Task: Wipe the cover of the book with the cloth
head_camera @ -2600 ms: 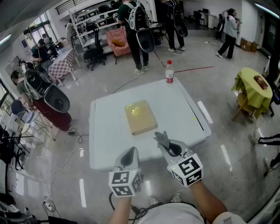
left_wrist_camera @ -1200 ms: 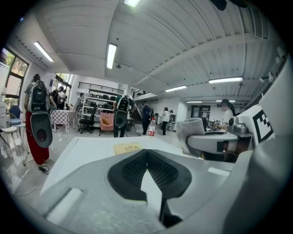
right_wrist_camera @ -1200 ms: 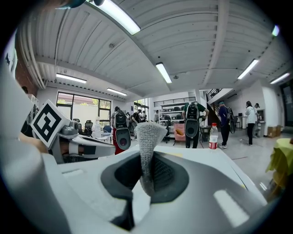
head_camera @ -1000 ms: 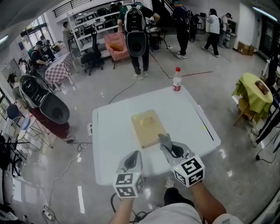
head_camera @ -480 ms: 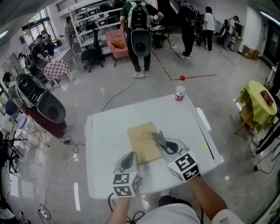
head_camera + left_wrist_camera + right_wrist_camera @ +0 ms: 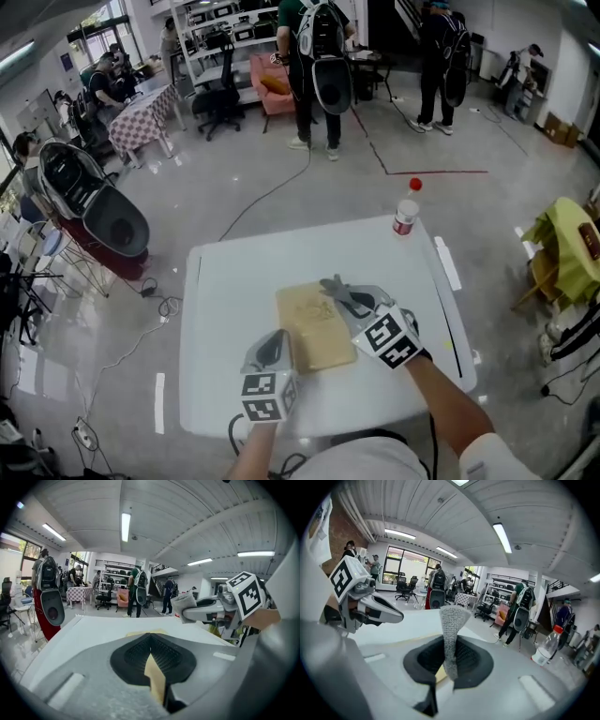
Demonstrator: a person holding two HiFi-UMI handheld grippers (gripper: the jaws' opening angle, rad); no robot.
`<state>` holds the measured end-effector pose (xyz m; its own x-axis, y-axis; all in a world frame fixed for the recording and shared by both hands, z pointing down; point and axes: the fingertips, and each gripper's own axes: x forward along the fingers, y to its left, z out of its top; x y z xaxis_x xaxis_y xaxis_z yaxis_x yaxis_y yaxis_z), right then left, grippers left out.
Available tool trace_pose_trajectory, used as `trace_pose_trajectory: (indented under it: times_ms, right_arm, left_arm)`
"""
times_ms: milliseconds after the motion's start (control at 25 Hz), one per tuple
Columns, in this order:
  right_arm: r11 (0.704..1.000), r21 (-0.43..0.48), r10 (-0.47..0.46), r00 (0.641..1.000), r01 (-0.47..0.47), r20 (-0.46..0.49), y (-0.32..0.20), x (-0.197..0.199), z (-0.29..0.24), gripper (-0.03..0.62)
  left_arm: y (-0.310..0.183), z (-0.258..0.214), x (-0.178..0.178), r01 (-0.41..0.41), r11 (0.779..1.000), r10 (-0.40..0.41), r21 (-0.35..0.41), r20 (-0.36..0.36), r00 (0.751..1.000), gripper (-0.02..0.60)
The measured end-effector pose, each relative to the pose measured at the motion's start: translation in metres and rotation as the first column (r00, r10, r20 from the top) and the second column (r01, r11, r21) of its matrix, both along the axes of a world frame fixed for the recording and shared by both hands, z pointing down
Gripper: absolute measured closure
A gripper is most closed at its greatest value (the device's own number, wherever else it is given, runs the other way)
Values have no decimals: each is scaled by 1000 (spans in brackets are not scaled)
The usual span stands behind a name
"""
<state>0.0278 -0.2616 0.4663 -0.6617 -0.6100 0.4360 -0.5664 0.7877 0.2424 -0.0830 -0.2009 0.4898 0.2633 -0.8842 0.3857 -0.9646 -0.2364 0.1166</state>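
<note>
Two grippers are over the white table (image 6: 225, 281). The tan book (image 6: 314, 328) lies flat, its long axis running away from the person, its far end leaning slightly left. The left gripper (image 6: 275, 345), jaws pressed together and empty, points forward with the book's near left corner just ahead of its tips. The right gripper (image 6: 345, 298) is clamped on the grey cloth (image 6: 334, 287), which sticks out past its tips above the book's far right corner. The right forearm reaches in diagonally, marker cube up.
</note>
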Motion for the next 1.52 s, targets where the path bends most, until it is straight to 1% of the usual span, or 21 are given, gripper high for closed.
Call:
trace_pose_trajectory:
  times_ms: [120, 320, 440, 680, 880, 1040, 1160, 1520]
  right_arm:
    - [999, -1, -45, 996, 45, -78, -21, -4, 14, 565]
    - [994, 17, -103, 983, 107, -153, -48, -13, 38, 565]
    - [989, 29, -136, 969, 145, -207, -55, -18, 54, 565]
    - [978, 5, -197, 931, 208, -307, -68, -31, 83, 565]
    - [971, -28, -235, 913, 239, -335, -64, -36, 95, 565]
    - [966, -71, -259, 908, 250, -329, -59, -37, 97, 565]
    - [965, -86, -262, 904, 248, -337, -51, -36, 98, 565]
    - [978, -117, -201, 929, 172, -311, -11, -26, 100, 565]
  left_arm:
    - [-9, 6, -3, 26, 1000, -26, -7, 0, 1000, 575]
    - [-21, 13, -6, 59, 998, -59, -12, 3, 998, 575]
    - [-22, 23, -6, 80, 997, -80, -20, 7, 997, 575]
    - [-29, 22, -6, 95, 995, -94, -25, 34, 995, 575]
    - [-26, 20, -6, 95, 995, -94, -24, 51, 994, 575]
    - [-28, 22, -7, 75, 996, -73, -39, 51, 996, 575]
    - [-27, 20, -6, 55, 997, -53, -45, 50, 997, 575]
    - [-20, 21, -4, -31, 998, 33, -63, 23, 999, 575]
